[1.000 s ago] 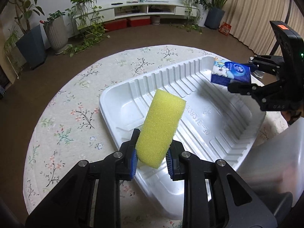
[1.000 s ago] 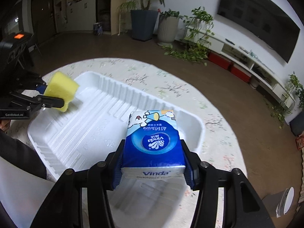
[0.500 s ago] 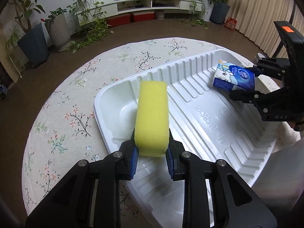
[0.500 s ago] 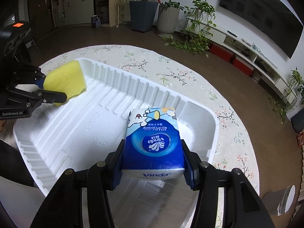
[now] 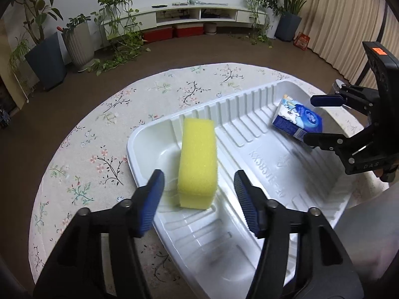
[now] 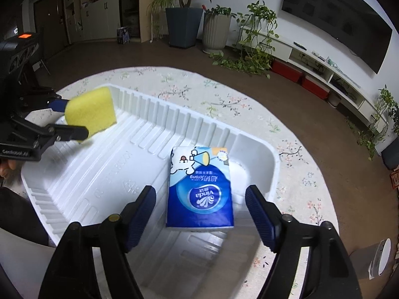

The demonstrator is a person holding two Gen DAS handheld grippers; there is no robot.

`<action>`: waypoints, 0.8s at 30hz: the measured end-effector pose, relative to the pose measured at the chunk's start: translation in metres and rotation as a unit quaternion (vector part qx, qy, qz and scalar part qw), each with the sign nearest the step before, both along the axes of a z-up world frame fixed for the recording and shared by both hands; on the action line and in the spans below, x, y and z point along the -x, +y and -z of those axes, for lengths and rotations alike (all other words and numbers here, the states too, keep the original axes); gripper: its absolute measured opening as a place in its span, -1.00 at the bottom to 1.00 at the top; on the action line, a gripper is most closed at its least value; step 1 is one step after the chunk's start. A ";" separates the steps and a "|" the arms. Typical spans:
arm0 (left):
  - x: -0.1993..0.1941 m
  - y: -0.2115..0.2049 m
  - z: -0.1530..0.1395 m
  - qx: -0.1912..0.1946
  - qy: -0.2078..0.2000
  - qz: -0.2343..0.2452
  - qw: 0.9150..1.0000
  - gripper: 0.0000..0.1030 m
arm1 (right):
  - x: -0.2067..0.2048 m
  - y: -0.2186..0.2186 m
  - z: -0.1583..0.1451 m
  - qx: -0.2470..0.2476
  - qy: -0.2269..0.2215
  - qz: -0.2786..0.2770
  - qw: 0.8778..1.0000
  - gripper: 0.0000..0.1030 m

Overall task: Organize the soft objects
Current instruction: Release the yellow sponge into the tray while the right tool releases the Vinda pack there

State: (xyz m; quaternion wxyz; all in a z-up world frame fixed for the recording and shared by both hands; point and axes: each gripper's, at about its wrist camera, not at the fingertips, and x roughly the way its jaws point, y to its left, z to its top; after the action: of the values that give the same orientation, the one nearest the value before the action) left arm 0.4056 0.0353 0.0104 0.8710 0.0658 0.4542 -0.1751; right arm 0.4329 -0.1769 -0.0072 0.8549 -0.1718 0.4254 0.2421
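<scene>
A yellow sponge [image 5: 197, 163] lies in the left end of a white ribbed plastic tray [image 5: 261, 147]; it also shows in the right wrist view [image 6: 91, 113]. My left gripper [image 5: 199, 189] is open, its jaws spread on either side of the sponge without touching it. A blue Vinda tissue pack [image 6: 199, 189] lies in the tray's right end [image 6: 271, 159]; it also shows in the left wrist view [image 5: 296, 120]. My right gripper [image 6: 200, 204] is open around the pack, jaws apart from it.
The tray sits on a round table with a floral cloth [image 5: 99, 134]. Beyond it are brown floor, potted plants [image 5: 77, 42], a low white TV shelf [image 5: 199, 15] and curtains [image 5: 349, 20]. A white object [image 6: 380, 259] stands low at the right.
Both grippers lowered toward the tray and opened. The sponge and the tissue pack were let go and now rest in the tray.
</scene>
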 end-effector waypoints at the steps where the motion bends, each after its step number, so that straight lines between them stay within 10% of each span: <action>1: 0.002 0.000 -0.002 -0.002 -0.002 0.002 1.000 0.13 | 0.001 -0.001 -0.003 -0.002 -0.003 0.001 1.000 0.50; 17: 0.040 0.038 -0.038 0.012 -0.046 -0.036 0.998 0.26 | 0.024 -0.029 -0.035 -0.017 -0.034 0.019 0.999 0.52; 24: 0.071 0.052 -0.054 0.032 -0.063 -0.052 0.996 0.94 | 0.042 -0.054 -0.058 -0.031 -0.045 0.046 0.997 0.84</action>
State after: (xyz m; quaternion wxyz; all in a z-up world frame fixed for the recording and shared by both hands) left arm 0.3343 0.0872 0.0642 0.9074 0.0250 0.3957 -0.1391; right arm 0.3912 -0.2313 0.0504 0.8887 -0.1357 0.3859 0.2073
